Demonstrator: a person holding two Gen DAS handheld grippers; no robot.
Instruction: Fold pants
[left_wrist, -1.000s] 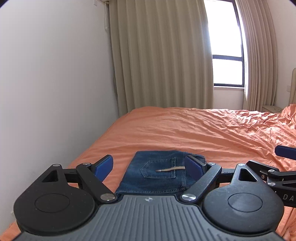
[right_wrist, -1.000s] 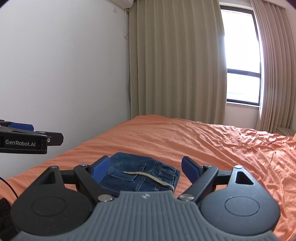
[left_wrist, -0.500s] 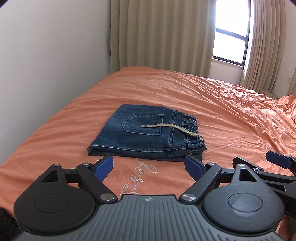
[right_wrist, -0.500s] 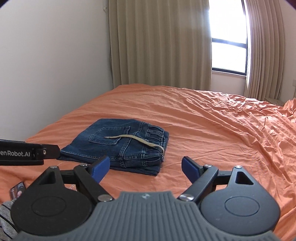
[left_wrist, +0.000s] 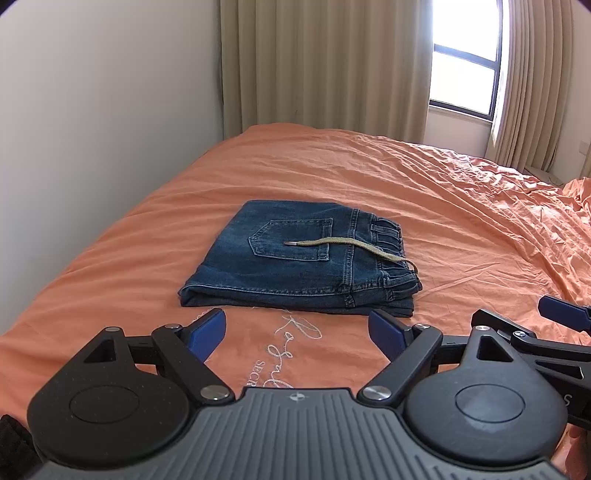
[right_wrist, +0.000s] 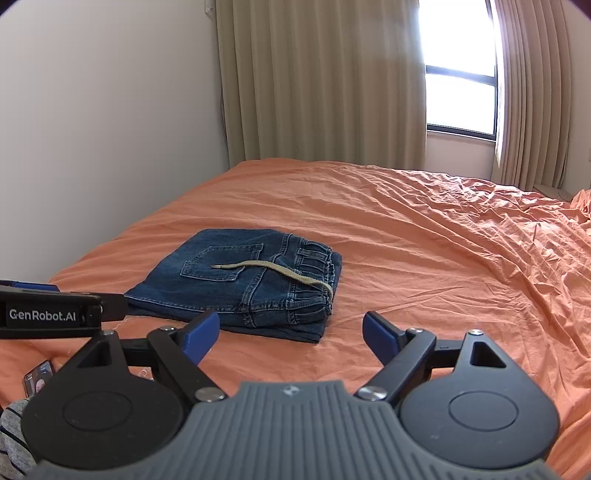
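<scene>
Both grippers have pulled back from the folded dark-blue denim pants (left_wrist: 299, 258), which now lie on the orange bed (left_wrist: 424, 192) just ahead of the empty, wide-apart jaws of the left gripper (left_wrist: 297, 328) and ahead-left of the right gripper (right_wrist: 291, 332), also apart. The fold looks finished. A tan drawstring (left_wrist: 347, 245) trails loose; under-layers are hidden.

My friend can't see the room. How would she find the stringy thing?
Look at the big orange bed. Near its wall side lie folded blue jeans. The drawstring is the thin tan cord lying across their back pocket, the only pale thing on the denim.
</scene>
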